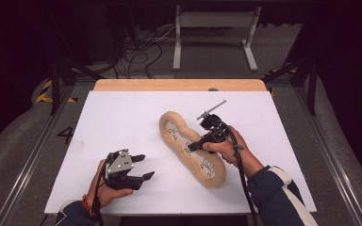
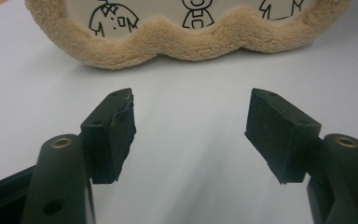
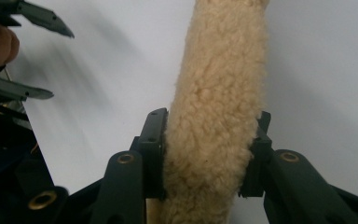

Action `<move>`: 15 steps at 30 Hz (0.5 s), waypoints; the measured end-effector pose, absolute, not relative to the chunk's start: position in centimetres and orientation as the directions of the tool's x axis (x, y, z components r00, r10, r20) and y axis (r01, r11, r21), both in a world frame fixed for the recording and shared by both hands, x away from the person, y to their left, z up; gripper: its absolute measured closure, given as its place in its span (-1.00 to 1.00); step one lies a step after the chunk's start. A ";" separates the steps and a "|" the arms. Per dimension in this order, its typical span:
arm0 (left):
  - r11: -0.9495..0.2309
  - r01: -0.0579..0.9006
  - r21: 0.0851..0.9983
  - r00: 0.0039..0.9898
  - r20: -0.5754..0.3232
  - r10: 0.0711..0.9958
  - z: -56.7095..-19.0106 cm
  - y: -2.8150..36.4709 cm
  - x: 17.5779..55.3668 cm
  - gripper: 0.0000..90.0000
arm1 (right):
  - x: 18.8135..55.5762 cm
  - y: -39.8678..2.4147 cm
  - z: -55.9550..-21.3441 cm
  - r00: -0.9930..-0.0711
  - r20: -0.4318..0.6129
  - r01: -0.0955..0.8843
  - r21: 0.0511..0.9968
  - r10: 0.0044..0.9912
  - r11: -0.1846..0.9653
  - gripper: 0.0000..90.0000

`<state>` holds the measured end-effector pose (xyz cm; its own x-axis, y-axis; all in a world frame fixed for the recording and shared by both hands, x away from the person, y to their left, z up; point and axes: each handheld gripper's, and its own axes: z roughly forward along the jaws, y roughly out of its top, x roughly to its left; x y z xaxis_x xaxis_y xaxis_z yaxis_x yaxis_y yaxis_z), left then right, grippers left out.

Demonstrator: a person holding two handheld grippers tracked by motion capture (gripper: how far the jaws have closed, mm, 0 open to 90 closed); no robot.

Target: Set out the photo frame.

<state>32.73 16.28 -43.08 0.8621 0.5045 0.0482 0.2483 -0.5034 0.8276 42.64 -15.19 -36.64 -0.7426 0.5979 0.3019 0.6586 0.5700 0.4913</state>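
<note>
Centrally on the white table (image 1: 122, 122) lies the fleece-edged insole (image 1: 174, 136), stretched diagonally, printed face up. My right gripper (image 1: 194, 146) clamps its plush border across the middle, both pads (image 3: 154, 149) sunk into the pile, seemingly to pin or lift it from one edge. My left gripper (image 1: 143, 167) rests on the table nearby, its fingers (image 2: 114, 130) spread wide with nothing between them, aimed at the insole's near rim, apparently ready to assist.

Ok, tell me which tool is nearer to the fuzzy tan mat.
Right. The right tool has its jaws clamped on the fuzzy tan mat's fleecy rim. The left tool sits apart on the white table, jaws open and empty.
</note>
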 end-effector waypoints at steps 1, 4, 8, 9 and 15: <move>-0.502 0.252 0.827 0.859 0.048 0.510 -43.1 16.3 32.8 -0.34 | 42.7 -15.2 -36.6 -0.746 0.302 0.655 0.491 0.594 0.573 0.36; -0.508 0.259 0.822 0.843 0.064 0.533 -43.2 16.3 33.4 -0.40 | 42.5 -15.0 -36.6 -0.769 0.268 0.625 0.504 0.580 0.596 0.32; -0.489 0.279 0.827 0.823 0.057 0.566 -43.3 16.9 34.6 -0.43 | 41.5 -14.5 -36.1 -0.805 0.125 0.546 0.541 0.580 0.640 0.05; -0.486 0.283 0.827 0.814 0.060 0.577 -43.3 17.1 35.1 -0.45 | 41.3 -14.5 -36.1 -0.810 0.110 0.533 0.547 0.576 0.645 0.03; -0.444 0.307 0.842 0.786 0.039 0.617 -42.7 17.8 37.3 -0.56 | 39.3 -16.0 -35.6 -0.788 0.005 0.480 0.630 0.615 0.610 -0.25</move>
<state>37.33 17.81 -42.67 0.7856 0.6175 0.0390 0.3068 -0.4436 0.8421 39.32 -16.01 -35.63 -0.7883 0.6153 0.0045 0.4799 0.6103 0.6303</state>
